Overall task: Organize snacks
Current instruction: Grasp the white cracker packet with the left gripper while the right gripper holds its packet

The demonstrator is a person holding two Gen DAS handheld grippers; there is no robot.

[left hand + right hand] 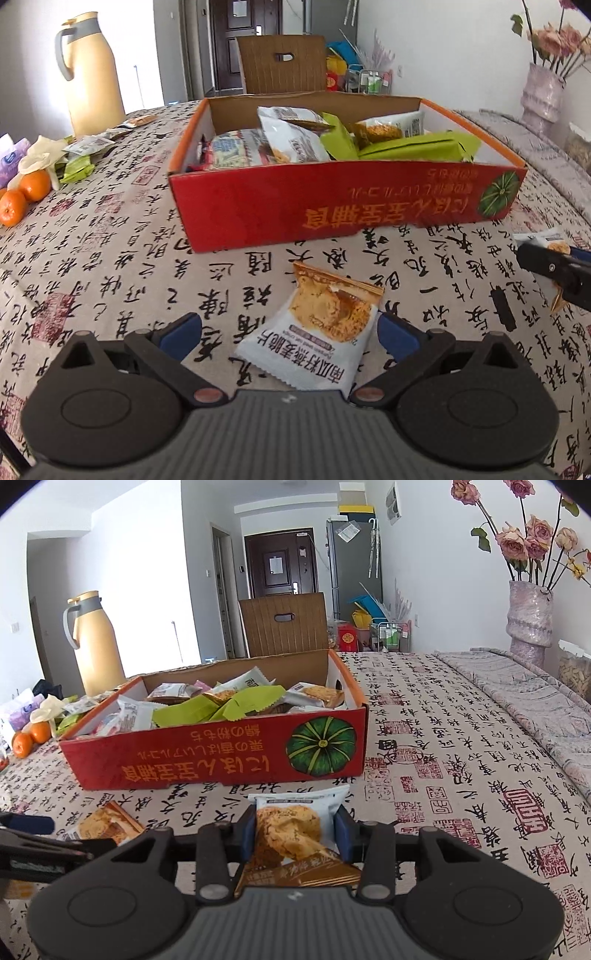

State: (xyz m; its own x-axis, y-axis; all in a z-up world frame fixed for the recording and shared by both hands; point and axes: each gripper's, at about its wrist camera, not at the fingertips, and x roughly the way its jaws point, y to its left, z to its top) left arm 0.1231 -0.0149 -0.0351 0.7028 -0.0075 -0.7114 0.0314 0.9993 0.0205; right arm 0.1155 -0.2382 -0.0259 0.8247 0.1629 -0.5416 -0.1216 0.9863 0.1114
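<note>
A red cardboard box (332, 206) holding several snack packets stands on the table; it also shows in the right wrist view (207, 753). A white and orange snack packet (317, 328) lies on the cloth in front of it, between the open jaws of my left gripper (290, 332), whose right pad is touching or nearly touching its edge. The same packet shows in the right wrist view (107, 825). My right gripper (295, 829) is shut on a second, similar packet (291, 830), held just above the table near the box's front right. The right gripper shows at the left wrist view's right edge (557, 273).
A yellow thermos jug (92, 77), oranges (26, 195) and loose packets (81, 158) sit at the table's far left. A vase of dried roses (528, 624) stands at the far right. A brown chair back (284, 624) rises behind the box.
</note>
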